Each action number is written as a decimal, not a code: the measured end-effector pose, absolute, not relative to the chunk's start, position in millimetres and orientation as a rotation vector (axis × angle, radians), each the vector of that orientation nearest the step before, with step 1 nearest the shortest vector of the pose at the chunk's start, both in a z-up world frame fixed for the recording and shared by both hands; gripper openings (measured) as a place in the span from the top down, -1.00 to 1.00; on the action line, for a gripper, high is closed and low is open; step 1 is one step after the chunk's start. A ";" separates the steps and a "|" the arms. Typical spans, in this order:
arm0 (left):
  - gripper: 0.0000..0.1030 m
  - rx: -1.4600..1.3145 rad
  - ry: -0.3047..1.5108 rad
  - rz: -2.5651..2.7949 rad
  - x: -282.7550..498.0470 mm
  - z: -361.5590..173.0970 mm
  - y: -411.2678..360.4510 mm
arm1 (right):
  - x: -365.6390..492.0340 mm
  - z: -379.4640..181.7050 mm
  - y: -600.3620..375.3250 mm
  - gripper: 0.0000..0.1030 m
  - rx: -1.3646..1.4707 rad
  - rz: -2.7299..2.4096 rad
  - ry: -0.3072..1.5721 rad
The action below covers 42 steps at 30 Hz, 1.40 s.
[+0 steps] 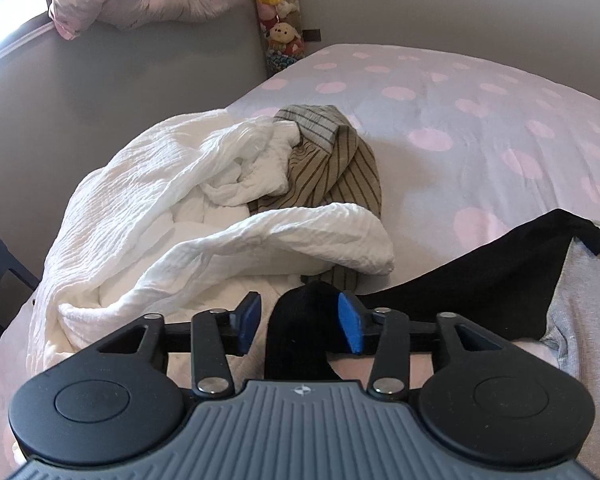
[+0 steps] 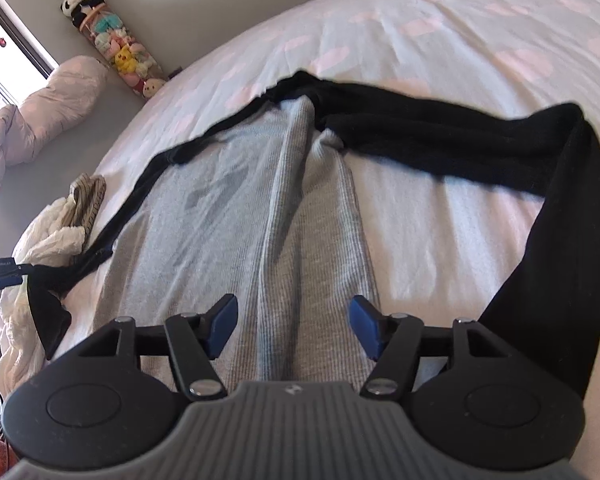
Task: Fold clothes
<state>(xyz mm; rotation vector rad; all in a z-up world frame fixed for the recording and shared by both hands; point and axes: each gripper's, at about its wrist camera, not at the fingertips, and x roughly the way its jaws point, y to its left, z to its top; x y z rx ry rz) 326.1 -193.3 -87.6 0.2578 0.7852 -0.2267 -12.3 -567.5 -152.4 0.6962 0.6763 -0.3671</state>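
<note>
Your left tongs [image 1: 300,322] have a bunched end of the black garment [image 1: 460,284] between spread pads; whether they pinch it, you cannot tell. Your right tongs [image 2: 292,326] gape over the grey ribbed garment [image 2: 236,216], flat on the polka-dot bed [image 2: 440,32].

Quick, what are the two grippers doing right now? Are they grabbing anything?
Left gripper: jaws apart, black garment sleeve between them, touching one pad only; no firm grip.
Right gripper: open, holding nothing, over the grey ribbed garment.
</note>
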 end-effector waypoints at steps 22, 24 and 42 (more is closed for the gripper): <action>0.13 0.152 0.940 -0.429 226.1 -128.5 -205.6 | -50.5 -128.8 -555.6 0.03 0.490 -0.431 0.985; 0.13 0.117 0.979 -0.422 230.1 -134.6 -198.7 | -45.2 -137.3 -558.3 0.16 0.508 -0.438 1.024; 0.13 0.035 1.030 -0.443 234.7 -139.5 -189.4 | -99.9 -51.3 -597.0 0.94 0.507 -0.620 0.844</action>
